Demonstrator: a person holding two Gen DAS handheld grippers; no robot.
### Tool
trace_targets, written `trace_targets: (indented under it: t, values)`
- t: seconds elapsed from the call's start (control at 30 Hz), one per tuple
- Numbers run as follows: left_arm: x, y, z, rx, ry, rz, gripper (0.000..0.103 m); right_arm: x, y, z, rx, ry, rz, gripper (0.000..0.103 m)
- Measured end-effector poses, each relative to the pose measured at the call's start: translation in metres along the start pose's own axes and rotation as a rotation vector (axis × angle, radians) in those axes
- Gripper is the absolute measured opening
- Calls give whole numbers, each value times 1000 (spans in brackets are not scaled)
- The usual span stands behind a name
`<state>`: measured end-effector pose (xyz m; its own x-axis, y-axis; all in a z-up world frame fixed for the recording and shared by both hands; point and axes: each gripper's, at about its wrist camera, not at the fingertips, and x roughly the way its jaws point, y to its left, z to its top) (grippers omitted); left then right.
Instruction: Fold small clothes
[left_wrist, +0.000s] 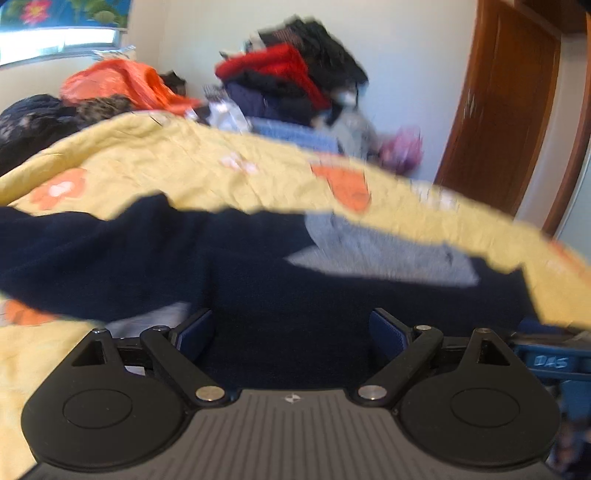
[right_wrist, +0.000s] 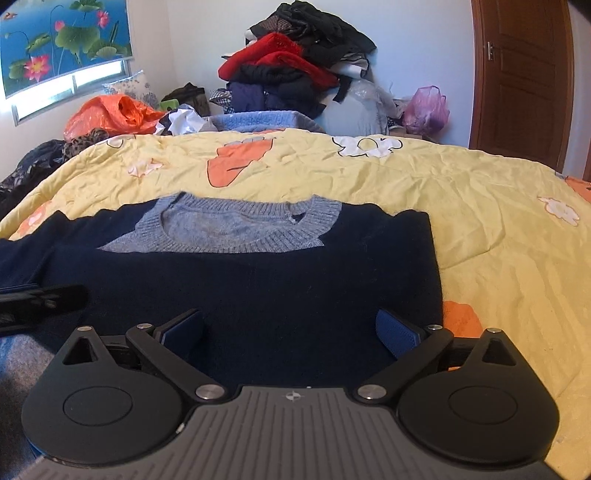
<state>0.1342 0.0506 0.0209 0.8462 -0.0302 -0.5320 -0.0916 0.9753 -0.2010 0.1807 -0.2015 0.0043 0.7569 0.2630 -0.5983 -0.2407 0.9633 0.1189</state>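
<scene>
A dark navy sweater (right_wrist: 258, 280) with a grey knit collar (right_wrist: 236, 229) lies flat on the yellow bedspread (right_wrist: 498, 229), its right side folded inward to a straight edge. My right gripper (right_wrist: 291, 332) hovers over the sweater's lower part, jaws wide apart, nothing between the blue pads (right_wrist: 400, 334). The left wrist view is blurred; it shows the same sweater (left_wrist: 184, 266) and collar (left_wrist: 388, 254). My left gripper (left_wrist: 291, 332) stands open above the dark cloth. The left gripper's fingers (right_wrist: 40, 299) also show at the left edge of the right wrist view.
A tall heap of red, black and dark clothes (right_wrist: 295, 66) stands at the far side of the bed. An orange plastic bag (right_wrist: 110, 114) lies far left, a pink bag (right_wrist: 424, 107) far right. A brown wooden door (right_wrist: 524, 74) is at the right.
</scene>
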Motion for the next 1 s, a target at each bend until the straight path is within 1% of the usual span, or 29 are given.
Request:
trace_targets:
  t: [0.07,0.13,0.23,0.33,0.37,0.43,0.53,0.57,0.6,0.67,0.7,0.73,0.77,0.83,0.9,1.0]
  values:
    - [-24,32,6,-79,-66,-13,92,-1,-2,-1,11,-5,9,101]
    - [-41,77,18,-191,-115,26,92,-1,-2,0,11,-6,8,101]
    - [-51,161,39,-424,-142,147,92,0,0,0,8,-6,7,102]
    - [-59,245,46,-694,-176,281,92,0,-1,0,10,-7,9,102]
    - [-60,268,45,-769,-183,296,92,0,-1,0,11,-7,11,102]
    - [-54,302,45,-854,-160,281,92,0,-1,0,12,-7,12,102]
    - [-32,331,47,-898,-88,218,91,-1,-1,0,17,-9,18,103]
    - [-28,335,47,-896,-95,221,90,-1,-2,0,18,-10,19,103]
    - [-25,337,48,-884,-101,242,90,-1,-2,0,19,-11,20,103]
    - [-15,338,49,-864,-69,268,70,-2,-2,0,23,-12,23,103]
    - [-11,339,49,-862,-54,275,45,-2,-2,0,25,-13,24,103]
    - [-7,340,48,-860,-41,288,29,-2,-3,0,26,-13,25,103]
    - [-6,345,46,-851,-37,295,25,-2,-3,0,26,-13,25,103]
    - [-5,344,47,-818,-44,317,16,-2,-3,0,27,-14,26,103]
    - [-6,340,50,-784,-49,335,9,-3,-3,0,27,-14,26,103]
    - [-11,323,60,-701,-65,389,6,-3,-3,0,27,-14,26,103]
